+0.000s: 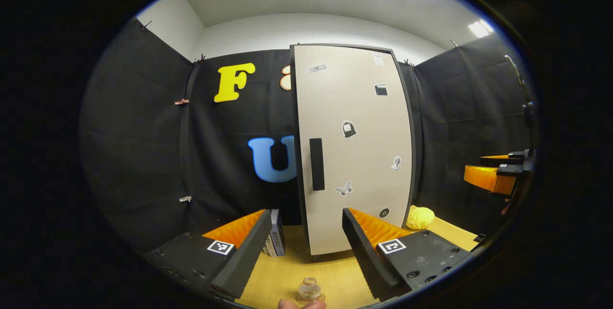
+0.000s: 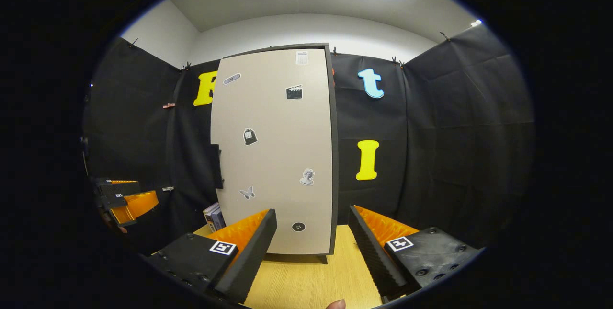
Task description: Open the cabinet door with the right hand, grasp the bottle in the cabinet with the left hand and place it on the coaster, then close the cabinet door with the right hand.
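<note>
Bottle point(image 1: 310, 289): small, clear, upright at the near edge of the tabletop point(image 1: 282, 270), seemingly resting on a thin brownish disc, probably the coaster point(image 1: 311, 298), though too little of it visible to be sure. Well apart from the cabinet and just near of the left gripper point(image 1: 306, 218), which stands wide open with nothing between its fingers. Farther back, cabinet door point(image 1: 354, 155) flush shut, dark handle point(image 1: 316, 164) on its left side. Judging from that, fetch and placement done and door closed already; little or nothing left beyond confirming the bottle sits squarely on the coaster. Right gripper point(image 2: 312, 213) likewise spread wide and empty, facing the door from the right without touching it. From the left gripper view: bottle, yellow soft lump point(image 1: 420, 217) at the cabinet's right foot, handle face-on. From the right gripper view: handle point(image 2: 216, 165) edge-on, jutting past the door's left edge, plus the books point(image 2: 214, 216) to the cabinet's left.
</note>
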`<state>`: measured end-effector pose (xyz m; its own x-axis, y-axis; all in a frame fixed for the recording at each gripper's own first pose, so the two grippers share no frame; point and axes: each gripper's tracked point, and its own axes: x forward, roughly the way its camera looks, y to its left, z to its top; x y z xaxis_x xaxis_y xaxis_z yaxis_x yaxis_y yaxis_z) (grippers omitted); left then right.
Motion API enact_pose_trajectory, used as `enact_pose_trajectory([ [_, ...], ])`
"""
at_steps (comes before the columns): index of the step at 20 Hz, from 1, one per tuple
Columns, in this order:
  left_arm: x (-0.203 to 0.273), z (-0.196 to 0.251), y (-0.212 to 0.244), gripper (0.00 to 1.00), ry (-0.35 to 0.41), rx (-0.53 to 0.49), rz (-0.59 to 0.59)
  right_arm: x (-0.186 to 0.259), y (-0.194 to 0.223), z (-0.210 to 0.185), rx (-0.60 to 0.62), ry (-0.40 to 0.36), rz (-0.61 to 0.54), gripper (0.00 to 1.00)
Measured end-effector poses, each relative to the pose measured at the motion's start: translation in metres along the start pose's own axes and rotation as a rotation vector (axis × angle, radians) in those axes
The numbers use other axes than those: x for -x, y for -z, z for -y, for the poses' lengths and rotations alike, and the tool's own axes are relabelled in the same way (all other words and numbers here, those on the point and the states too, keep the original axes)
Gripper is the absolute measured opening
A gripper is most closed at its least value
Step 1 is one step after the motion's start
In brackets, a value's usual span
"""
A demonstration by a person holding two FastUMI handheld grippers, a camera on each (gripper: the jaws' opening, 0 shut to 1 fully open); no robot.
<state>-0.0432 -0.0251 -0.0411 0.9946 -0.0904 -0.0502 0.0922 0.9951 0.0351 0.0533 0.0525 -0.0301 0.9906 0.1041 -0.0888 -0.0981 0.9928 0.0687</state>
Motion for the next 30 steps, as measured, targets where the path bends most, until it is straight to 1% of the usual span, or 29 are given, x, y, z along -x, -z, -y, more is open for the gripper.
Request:
enact_pose_trajectory([
  [16, 0.005, 0.0, 0.0, 0.93, 0.002, -0.003, 0.003, 0.004, -0.001, 0.001, -0.001, 0.004, 0.004, 0.98],
  [25, 0.009, 0.002, -0.001, 0.93, -0.006, -0.001, 0.004, 0.008, -0.003, 0.003, -0.005, 0.003, 0.004, 0.98],
  [30, 0.009, 0.003, 0.001, 0.93, -0.022, 0.003, 0.002, 0.005, -0.001, 0.005, 0.002, -0.01, 0.002, 0.98],
])
